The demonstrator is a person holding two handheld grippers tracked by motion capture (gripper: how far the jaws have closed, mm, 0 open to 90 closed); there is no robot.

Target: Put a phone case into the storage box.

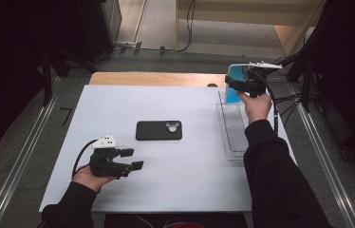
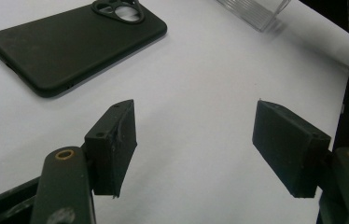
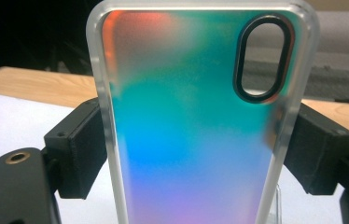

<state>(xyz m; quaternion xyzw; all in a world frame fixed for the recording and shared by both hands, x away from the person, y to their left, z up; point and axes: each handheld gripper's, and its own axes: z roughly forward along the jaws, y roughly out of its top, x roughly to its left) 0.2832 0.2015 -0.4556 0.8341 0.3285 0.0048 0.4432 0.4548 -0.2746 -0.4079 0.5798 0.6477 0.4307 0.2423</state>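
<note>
A black phone case [image 1: 159, 130] lies flat in the middle of the white table, camera cut-out to the right; the left gripper view shows the black phone case [image 2: 74, 42] ahead and to the left of the jaws. My left gripper [image 1: 134, 159] rests low near the table's front left, open, with nothing between its pads [image 2: 116, 144]. At the far right my right gripper [image 1: 235, 85] is shut on an iridescent phone case [image 1: 235, 85] with clear edges, held upright over the far end of a clear rack [image 1: 235, 137]. The iridescent phone case [image 3: 191, 121] stands between the two pads [image 3: 81, 149].
The white table surface [image 1: 118, 104] sits on a wooden top whose far edge [image 1: 156, 78] shows. Cables [image 1: 289, 102] trail off the right side. Metal rails [image 1: 19, 161] run along both sides on the floor.
</note>
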